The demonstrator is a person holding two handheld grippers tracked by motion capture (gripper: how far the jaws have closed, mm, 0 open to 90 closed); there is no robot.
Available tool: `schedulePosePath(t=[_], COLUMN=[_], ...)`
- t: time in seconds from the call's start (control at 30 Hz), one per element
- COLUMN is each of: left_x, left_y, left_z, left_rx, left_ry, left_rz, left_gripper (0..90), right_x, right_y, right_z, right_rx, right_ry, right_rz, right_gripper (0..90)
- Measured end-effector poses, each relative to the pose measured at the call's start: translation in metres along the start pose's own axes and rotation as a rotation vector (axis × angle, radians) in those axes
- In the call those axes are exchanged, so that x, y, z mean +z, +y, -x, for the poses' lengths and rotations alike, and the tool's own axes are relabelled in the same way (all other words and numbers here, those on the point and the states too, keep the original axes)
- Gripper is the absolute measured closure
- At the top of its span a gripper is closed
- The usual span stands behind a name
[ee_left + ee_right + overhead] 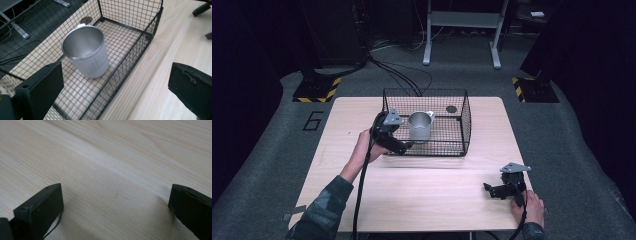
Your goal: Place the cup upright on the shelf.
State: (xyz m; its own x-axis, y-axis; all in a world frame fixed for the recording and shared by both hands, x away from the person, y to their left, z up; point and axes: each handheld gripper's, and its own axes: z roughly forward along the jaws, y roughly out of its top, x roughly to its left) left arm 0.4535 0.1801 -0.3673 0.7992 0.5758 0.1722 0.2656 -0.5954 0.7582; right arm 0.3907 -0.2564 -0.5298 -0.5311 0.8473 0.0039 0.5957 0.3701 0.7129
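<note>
A steel cup (86, 51) stands upright inside the black wire basket (140, 42) on the wooden table (422, 195). The left gripper (404, 146) is held wide open and empty at the basket's near edge. If the cup is to be taken, its rim should be approached from above, clear of the wire. The right gripper (492, 190), also wide open and empty, is rested on the table.

One table (422, 195); one wire basket (464, 120); one metal cup (419, 126) inside it; one dark round disc (451, 109) in the basket; two grippers, left (404, 146) and right (493, 190); two hands.
</note>
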Motion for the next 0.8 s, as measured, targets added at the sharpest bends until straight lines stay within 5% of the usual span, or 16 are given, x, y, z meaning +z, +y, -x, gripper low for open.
schedulePosePath(t=[0.4, 0.8], left_x=[-0.029, -0.035], left_y=[-0.068, -0.15], left_z=[0.022, 0.025], left_rx=[-0.034, -0.175], left_ry=[0.078, 0.137], left_rz=[-0.04, -0.115], left_gripper=[0.2, 0.1], right_x=[0.0, 0.0], right_y=[0.0, 0.0], right_z=[0.0, 0.0], right_rx=[0.001, 0.001], right_ry=[-0.001, -0.001], right_rz=[0.0, 0.001], right_gripper=[0.0, 0.0])
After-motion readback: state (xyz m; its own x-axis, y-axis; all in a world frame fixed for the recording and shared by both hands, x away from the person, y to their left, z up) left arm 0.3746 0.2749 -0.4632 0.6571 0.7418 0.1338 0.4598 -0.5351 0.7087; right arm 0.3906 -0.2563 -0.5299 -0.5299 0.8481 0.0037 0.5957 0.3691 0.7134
